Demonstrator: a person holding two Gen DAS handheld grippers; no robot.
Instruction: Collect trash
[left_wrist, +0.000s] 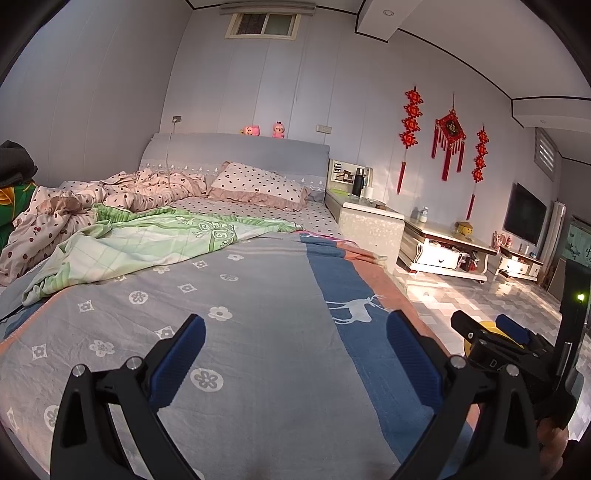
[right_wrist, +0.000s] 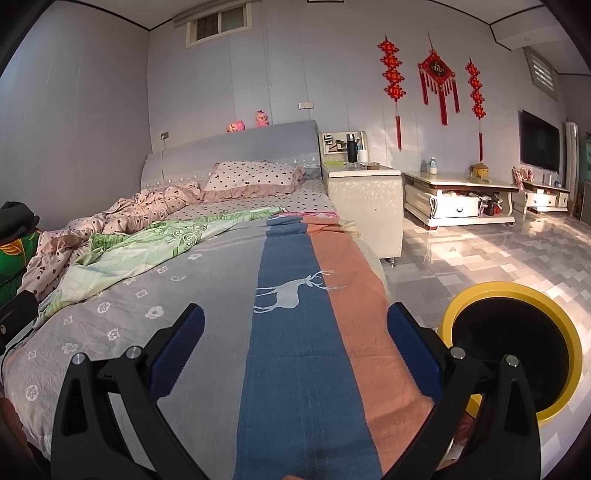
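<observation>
Black left claw (left_wrist: 295, 349), blue ribbed pads (left_wrist: 184, 356), silver screws

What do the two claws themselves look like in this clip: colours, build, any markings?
Both match: the left claw and right claw have black angular plastic arms with triangular cut-outs, silver round bolts at the joints and ribbed dark blue pads. The left view shows white lettering on the right claw's black body, too blurred to read.

Yellow bin (right_wrist: 517, 354) partly hidden behind right hand-held gripper (right_wrist: 295, 339); bedside items (left_wrist: 360, 184) too small.
</observation>
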